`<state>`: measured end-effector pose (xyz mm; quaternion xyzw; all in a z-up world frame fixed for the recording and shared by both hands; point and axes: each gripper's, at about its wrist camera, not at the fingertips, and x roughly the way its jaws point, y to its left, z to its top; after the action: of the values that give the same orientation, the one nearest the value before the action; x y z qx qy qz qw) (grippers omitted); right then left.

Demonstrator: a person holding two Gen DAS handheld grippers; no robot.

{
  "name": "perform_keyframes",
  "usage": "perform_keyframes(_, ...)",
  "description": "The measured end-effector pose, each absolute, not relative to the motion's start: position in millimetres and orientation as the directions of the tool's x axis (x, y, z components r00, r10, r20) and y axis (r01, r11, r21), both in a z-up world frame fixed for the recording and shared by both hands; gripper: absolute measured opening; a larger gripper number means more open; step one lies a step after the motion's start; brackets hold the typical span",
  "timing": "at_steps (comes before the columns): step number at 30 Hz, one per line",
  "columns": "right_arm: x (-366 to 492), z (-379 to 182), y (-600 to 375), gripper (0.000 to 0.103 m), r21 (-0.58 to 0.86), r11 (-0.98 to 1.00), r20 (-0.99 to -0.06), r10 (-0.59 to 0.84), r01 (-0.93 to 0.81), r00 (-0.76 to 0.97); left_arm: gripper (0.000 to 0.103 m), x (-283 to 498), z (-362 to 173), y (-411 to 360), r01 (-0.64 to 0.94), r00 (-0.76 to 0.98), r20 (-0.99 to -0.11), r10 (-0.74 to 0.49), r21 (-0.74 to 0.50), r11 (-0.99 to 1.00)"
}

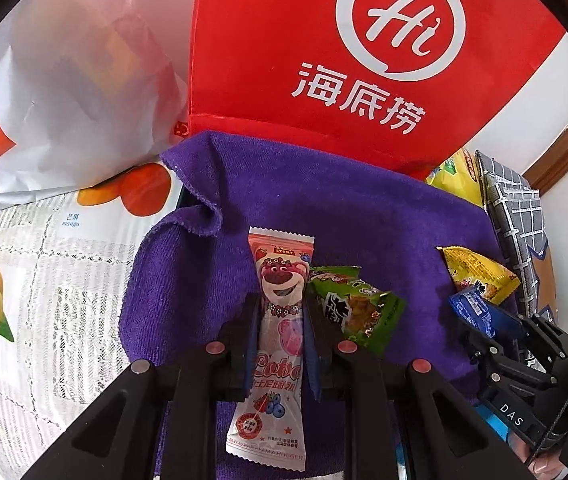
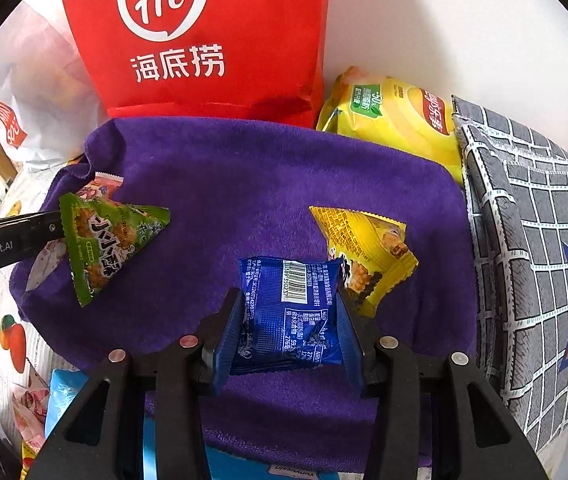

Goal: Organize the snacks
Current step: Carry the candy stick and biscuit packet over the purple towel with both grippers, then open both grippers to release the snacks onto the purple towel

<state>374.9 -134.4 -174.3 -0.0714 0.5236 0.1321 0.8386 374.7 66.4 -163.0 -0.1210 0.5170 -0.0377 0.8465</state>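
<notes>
The left gripper [image 1: 279,320] has its fingers closed on a pink bear-print snack stick [image 1: 277,344], held just above the purple towel [image 1: 364,216]; the right gripper [image 2: 290,320] has its fingers closed on a blue snack packet [image 2: 290,316] over the same towel; a green packet [image 2: 103,240] and a yellow packet [image 2: 368,248] lie there, before a red bag [image 2: 211,40].

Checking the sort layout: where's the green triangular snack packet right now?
The green packet lies on the purple towel, left in the right wrist view, beside the pink bear wrapper.
</notes>
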Motion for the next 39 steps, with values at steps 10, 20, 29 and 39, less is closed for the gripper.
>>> perform_keyframes(10, 376, -167, -131, 0.058, -0.005, 0.954, -0.888, 0.133, -0.301, 0.439, 0.02, 373, -160, 65, -0.055, 0.482, -0.857, -0.181, -0.236, 0.97)
perform_keyframes(20, 363, -127, -134, 0.071, -0.002, 0.956, -0.845, 0.156, -0.293, 0.512, 0.049, 365, -131, 68, -0.065, 0.509, -0.848, -0.148, -0.209, 0.976)
perform_keyframes(29, 322, -77, -144, 0.072, -0.007, 0.964, -0.792, 0.157, -0.265, 0.59, 0.05, 325, -91, 63, -0.04, 0.553, -0.821, -0.139, -0.192, 0.981)
perform_keyframes(39, 246, -47, -149, 0.072, -0.02, 0.965, -0.745, 0.159, -0.26, 0.648, 0.05, 252, -63, 64, -0.03, 0.595, -0.795, -0.119, -0.169, 0.985)
